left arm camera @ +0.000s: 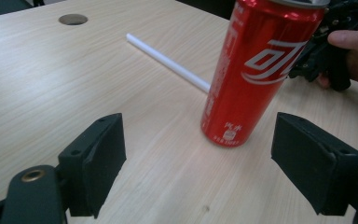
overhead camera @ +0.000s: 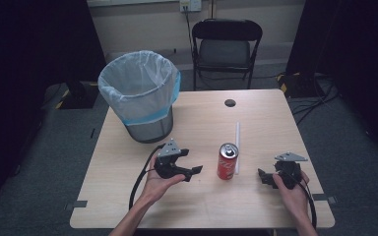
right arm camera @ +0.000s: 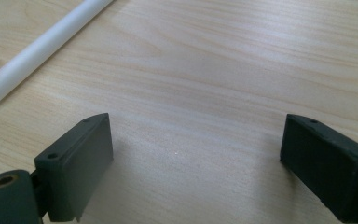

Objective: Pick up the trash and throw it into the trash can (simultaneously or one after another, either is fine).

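Note:
A red drink can (overhead camera: 228,161) stands upright in the middle of the wooden table (overhead camera: 128,196). A white tube (overhead camera: 236,142) lies flat just behind and to the right of it. My left gripper (overhead camera: 192,161) is held low to the left of the can, open and pointing at it. In the left gripper view the can (left arm camera: 256,70) stands a little ahead of the open gripper (left arm camera: 198,154), and the tube (left arm camera: 168,60) runs behind it. To the right of the can my right gripper (overhead camera: 265,178) is open too. Its own view has bare table between the jaws (right arm camera: 196,158), the tube (right arm camera: 42,46) at upper left.
A mesh waste bin (overhead camera: 140,96) lined with a pale bag stands on the table's back left. A round cable hole (overhead camera: 230,103) lies at the back middle. A black folding chair (overhead camera: 225,46) is behind the table. The table edges are close to both forearms.

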{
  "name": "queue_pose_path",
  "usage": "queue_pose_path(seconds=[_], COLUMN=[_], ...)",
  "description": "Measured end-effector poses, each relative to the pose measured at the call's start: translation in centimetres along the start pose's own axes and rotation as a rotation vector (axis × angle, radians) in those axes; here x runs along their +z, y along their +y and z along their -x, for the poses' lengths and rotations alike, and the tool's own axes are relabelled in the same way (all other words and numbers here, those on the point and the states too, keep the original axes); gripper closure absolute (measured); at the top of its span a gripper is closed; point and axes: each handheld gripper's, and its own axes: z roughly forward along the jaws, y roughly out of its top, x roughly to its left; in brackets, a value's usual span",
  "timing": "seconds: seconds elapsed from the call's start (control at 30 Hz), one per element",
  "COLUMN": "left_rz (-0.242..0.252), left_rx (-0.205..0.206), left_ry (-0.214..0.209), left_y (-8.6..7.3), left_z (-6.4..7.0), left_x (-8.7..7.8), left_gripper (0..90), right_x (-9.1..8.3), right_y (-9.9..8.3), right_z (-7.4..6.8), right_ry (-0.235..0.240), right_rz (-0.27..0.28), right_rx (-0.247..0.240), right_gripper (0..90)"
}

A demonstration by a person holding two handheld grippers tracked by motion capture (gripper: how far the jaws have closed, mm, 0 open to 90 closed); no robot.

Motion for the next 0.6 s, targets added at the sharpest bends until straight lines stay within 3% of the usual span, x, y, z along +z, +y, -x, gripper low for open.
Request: queue_pose_path(seconds=[0.2,0.33,0.6], left_rz=[0.023,0.007,0.028], left_rx=[0.004,0.001,0.007], left_ry=[-0.023,-0.055,-0.114], left_y=[0.8,0.6,1.0], left_z=[0.6,1.2,2.0], left_x=[1.1,2.8,4.9], left_gripper=[17.5,16.6,16.6], right_x=[0.0,0.0,0.0], right_y=[0.0,0.0,0.0], right_z=[0.0,0.0,0.0], right_ry=[0.0,0.0,0.0], right_rz=[0.0,0.0,0.0], right_rx=[0.002,0.0,0.0], right_gripper=[8.5,8.5,8.5])
